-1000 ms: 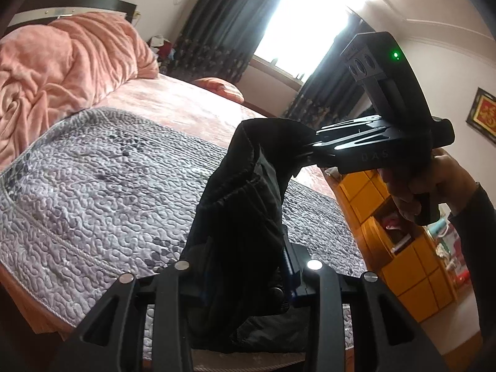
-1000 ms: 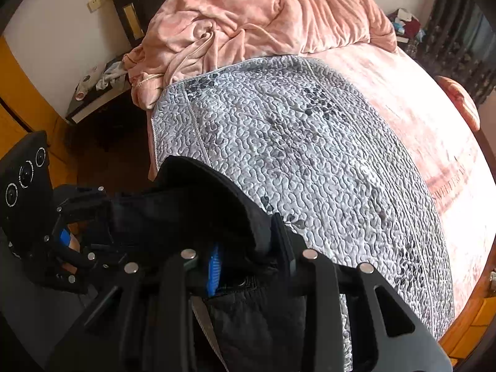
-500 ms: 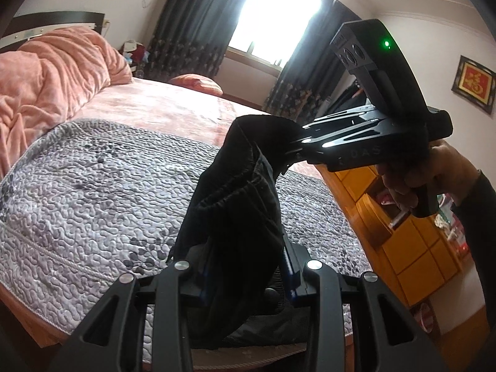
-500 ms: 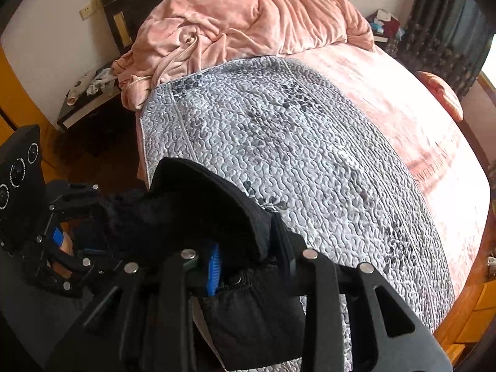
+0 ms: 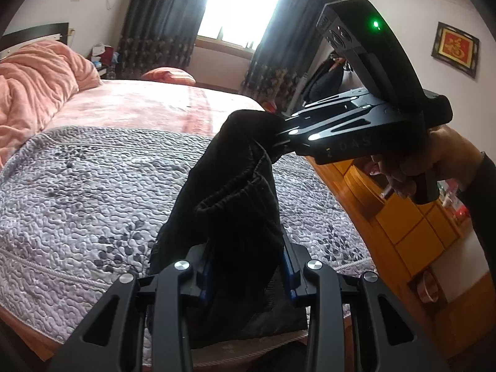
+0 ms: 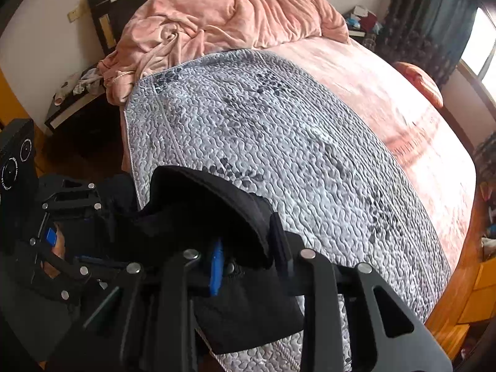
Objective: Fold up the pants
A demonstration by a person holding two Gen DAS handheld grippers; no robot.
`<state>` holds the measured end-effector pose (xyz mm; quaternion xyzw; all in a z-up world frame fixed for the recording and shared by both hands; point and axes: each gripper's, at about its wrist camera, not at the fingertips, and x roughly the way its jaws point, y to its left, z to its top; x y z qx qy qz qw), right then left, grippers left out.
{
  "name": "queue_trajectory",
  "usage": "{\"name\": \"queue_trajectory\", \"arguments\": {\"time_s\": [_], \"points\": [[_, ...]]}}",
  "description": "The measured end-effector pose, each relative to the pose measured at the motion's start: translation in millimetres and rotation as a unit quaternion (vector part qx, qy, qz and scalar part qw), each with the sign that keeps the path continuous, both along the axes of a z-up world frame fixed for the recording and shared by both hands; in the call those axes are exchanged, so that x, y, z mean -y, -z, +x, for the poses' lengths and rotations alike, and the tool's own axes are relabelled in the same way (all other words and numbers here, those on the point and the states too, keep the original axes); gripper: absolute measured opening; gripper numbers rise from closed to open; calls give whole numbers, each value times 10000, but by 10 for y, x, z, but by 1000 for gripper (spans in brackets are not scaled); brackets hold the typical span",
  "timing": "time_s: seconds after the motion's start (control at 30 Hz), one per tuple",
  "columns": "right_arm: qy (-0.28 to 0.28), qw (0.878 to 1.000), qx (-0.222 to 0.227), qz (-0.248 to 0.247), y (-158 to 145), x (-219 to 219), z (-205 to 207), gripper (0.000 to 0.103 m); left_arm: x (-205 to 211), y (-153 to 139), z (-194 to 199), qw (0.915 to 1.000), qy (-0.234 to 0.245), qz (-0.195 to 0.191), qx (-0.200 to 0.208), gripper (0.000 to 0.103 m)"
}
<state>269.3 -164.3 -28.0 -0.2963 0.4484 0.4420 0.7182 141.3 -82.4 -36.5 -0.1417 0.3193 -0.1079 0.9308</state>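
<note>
Pants (image 5: 235, 204): black, bunched, held up in the air between the two grippers above the near edge of the bed; a loose end hangs down past the quilt's border.
Left hand-held gripper (image 5: 245, 276): narrow, clamped on the lower bunch of the pants, blue pads pressing the cloth from both sides.
Right hand-held gripper (image 6: 248, 257): jaws closing on a thick fold of the pants, the cloth between them and against the pads (in the left view it bites the top of the bunch).
Hand (image 5: 415, 164): wrapped around the right gripper's grip.
Quilt (image 6: 279, 142): grey, stitched, spread flat over the bed.
Blanket (image 6: 223, 15): pink, crumpled in a heap at the headboard.
Bed (image 6: 387, 99): pink sheet bare beside the quilt.
</note>
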Motion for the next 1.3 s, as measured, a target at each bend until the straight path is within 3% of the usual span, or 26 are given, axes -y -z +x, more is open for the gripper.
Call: {"name": "queue_trajectory", "arguments": {"time_s": [0.73, 1.3], "points": [[229, 9995, 184, -114, 191, 517, -74, 26, 538, 186, 126, 9984, 463, 270, -175, 35], [351, 9969, 584, -400, 713, 1056, -58, 23, 1168, 695, 413, 9934, 864, 548, -511, 35]]}}
